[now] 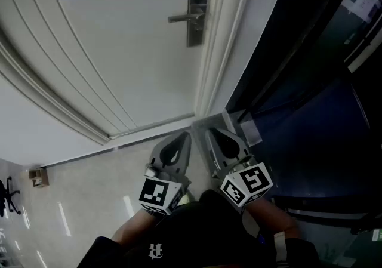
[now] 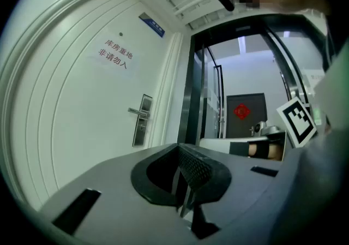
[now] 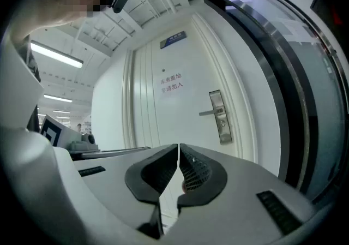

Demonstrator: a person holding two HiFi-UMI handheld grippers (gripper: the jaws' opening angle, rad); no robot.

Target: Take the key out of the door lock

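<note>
The white door (image 1: 119,52) carries a metal lock plate with a lever handle (image 1: 196,13), far ahead of both grippers. The plate also shows in the left gripper view (image 2: 143,120) and the right gripper view (image 3: 219,117). A key is too small to make out in any view. My left gripper (image 1: 178,144) and right gripper (image 1: 222,140) are held side by side, low and well short of the door, pointing toward it. The left gripper (image 2: 179,156) is shut with nothing between its pads. So is the right gripper (image 3: 178,151).
A dark-framed glass wall (image 1: 310,82) stands right of the door frame. The door bears a paper notice with red print (image 2: 115,54). A small box (image 1: 39,177) and an office chair (image 1: 7,194) are on the shiny floor at far left.
</note>
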